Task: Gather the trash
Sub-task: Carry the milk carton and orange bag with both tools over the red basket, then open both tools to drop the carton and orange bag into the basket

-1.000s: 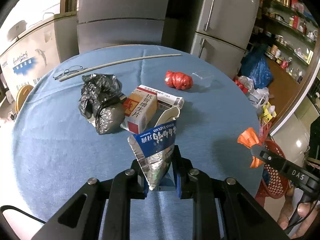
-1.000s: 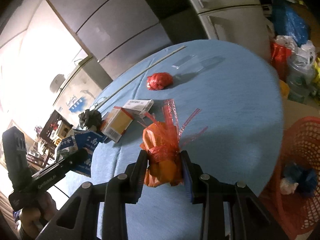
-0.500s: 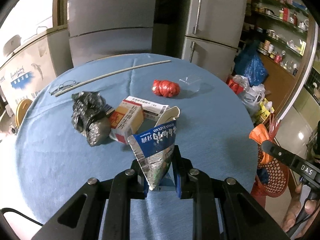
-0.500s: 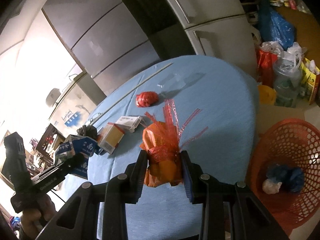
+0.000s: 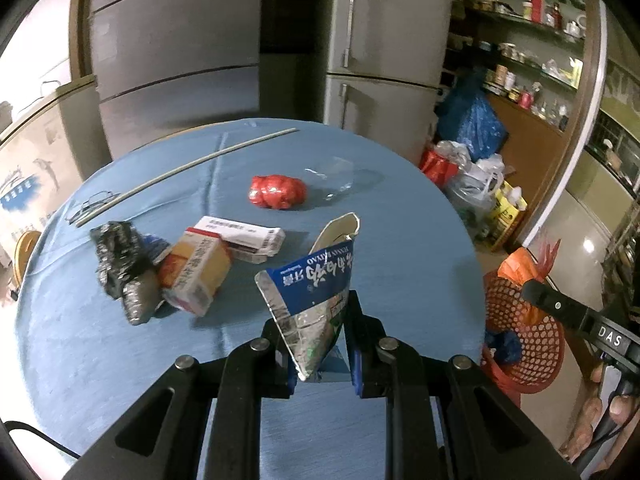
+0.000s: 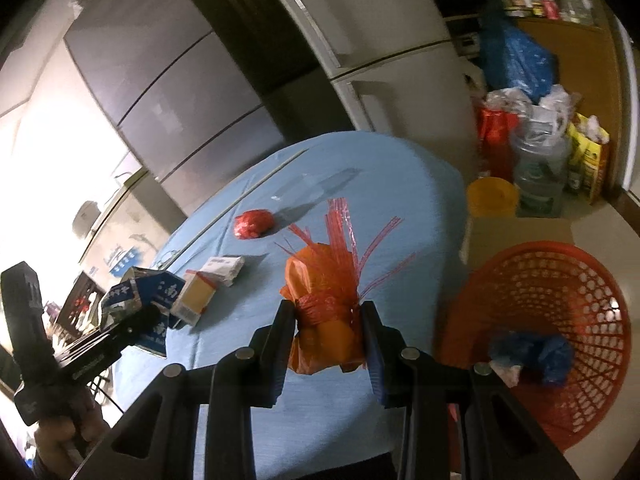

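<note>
Left hand-held gripper [image 5: 318, 338] pinches a flattened blue-and-silver foil drink carton [image 5: 312, 300] between its pads, above the near part of the round blue-clothed surface [image 5: 400, 264]. The carton's narrow crushed corner sits between the pads, and its long axis runs up and away to a torn open top with a pale flap.

On the surface, from left to right in the left wrist view, lie a crumpled black-and-silver plastic bag [image 5: 120, 272], an orange-and-white cardboard box [image 5: 196, 276] tipped on its side just beside the bag, a white cardboard box with a barcode label [image 5: 244, 236] touching it behind, a crumpled red plastic bag ball [image 5: 277, 192] farther back, and a clear plastic wrapper [image 5: 336, 178] beside that. A thin grey rod [image 5: 184, 168] lies slantwise across the far left part, one end by a pair of wire-framed glasses [image 5: 90, 206].

Right hand-held gripper [image 6: 329, 330] is clamped on an orange plastic bag bundle wrapped in red mesh netting [image 6: 326, 304], held above the surface's right edge. The bundle stands upright, with red mesh strands fanning upward from its tied neck.

Right of the surface, on the floor, a round red perforated plastic basket [image 6: 560, 280] holds a crumpled blue plastic bag [image 6: 536, 354] and a small white scrap [image 6: 506, 372].
</note>
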A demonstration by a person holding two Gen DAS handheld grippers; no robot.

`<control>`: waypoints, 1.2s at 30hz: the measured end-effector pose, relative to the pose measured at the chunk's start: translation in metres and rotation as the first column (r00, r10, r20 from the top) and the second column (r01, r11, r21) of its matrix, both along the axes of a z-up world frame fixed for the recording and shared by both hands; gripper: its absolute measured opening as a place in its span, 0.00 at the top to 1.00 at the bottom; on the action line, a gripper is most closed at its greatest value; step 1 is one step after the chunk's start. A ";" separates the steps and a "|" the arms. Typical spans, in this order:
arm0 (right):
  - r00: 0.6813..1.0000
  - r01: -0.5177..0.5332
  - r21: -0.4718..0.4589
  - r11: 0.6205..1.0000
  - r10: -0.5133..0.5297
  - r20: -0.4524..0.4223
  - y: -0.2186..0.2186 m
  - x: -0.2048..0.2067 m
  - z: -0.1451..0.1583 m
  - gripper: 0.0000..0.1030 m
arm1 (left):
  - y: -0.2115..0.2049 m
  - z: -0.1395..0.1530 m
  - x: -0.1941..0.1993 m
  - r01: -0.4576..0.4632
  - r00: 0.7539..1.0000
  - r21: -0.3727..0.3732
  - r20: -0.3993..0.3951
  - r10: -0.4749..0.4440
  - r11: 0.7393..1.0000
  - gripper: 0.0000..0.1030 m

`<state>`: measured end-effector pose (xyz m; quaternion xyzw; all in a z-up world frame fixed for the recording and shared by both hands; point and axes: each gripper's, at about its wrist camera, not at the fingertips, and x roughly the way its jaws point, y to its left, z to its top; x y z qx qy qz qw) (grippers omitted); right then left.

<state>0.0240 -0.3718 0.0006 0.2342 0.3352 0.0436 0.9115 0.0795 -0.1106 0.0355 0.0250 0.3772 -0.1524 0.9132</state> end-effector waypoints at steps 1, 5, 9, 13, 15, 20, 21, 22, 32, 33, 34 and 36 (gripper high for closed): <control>1.000 0.011 -0.002 1.000 -0.011 -0.003 -0.004 -0.001 0.000 0.66 | -0.004 0.000 0.000 0.008 1.000 0.002 -0.001 -0.008 1.000 0.80; 0.997 0.078 -0.006 0.997 -0.078 -0.012 -0.029 -0.012 -0.002 0.66 | -0.019 -0.001 0.002 0.041 0.999 0.007 -0.001 -0.041 0.999 0.80; 0.986 0.164 -0.003 0.986 -0.164 -0.025 -0.060 -0.026 -0.006 0.66 | -0.038 -0.002 0.004 0.081 0.997 0.010 -0.006 -0.081 0.997 0.80; 0.973 0.229 -0.006 0.973 -0.229 -0.042 -0.087 -0.038 -0.010 0.66 | -0.057 -0.004 0.003 0.124 0.992 0.014 -0.012 -0.124 0.992 0.80; 0.967 0.248 -0.008 0.969 -0.248 -0.049 -0.095 -0.043 -0.011 0.66 | -0.067 -0.004 0.002 0.146 0.989 0.016 -0.011 -0.146 0.989 0.80; 0.957 0.284 -0.008 0.959 -0.284 -0.062 -0.112 -0.051 -0.015 0.66 | -0.094 -0.006 -0.002 0.207 0.978 0.021 -0.014 -0.207 0.978 0.80; 0.955 0.289 -0.006 0.957 -0.289 -0.064 -0.114 -0.052 -0.016 0.66 | -0.100 -0.006 -0.002 0.220 0.975 0.022 -0.015 -0.220 0.975 0.80; 0.954 0.292 -0.005 0.957 -0.291 -0.066 -0.116 -0.053 -0.016 0.66 | -0.107 -0.006 -0.003 0.234 0.972 0.025 -0.015 -0.234 0.972 0.80; 0.946 0.317 0.011 0.948 -0.315 -0.081 -0.127 -0.060 -0.025 0.66 | -0.166 -0.016 -0.012 0.353 0.935 0.050 -0.036 -0.352 0.934 0.80; 0.944 0.321 0.013 0.947 -0.318 -0.084 -0.130 -0.061 -0.026 0.66 | -0.170 -0.017 -0.013 0.361 0.933 0.051 -0.038 -0.359 0.931 0.80; 0.943 0.323 0.015 0.946 -0.321 -0.085 -0.131 -0.062 -0.028 0.66 | -0.178 -0.019 -0.014 0.373 0.927 0.056 -0.042 -0.372 0.926 0.80; 0.940 0.331 0.020 0.944 -0.328 -0.094 -0.136 -0.064 -0.031 0.66 | -0.186 -0.022 -0.015 0.388 0.921 0.059 -0.047 -0.386 0.920 0.80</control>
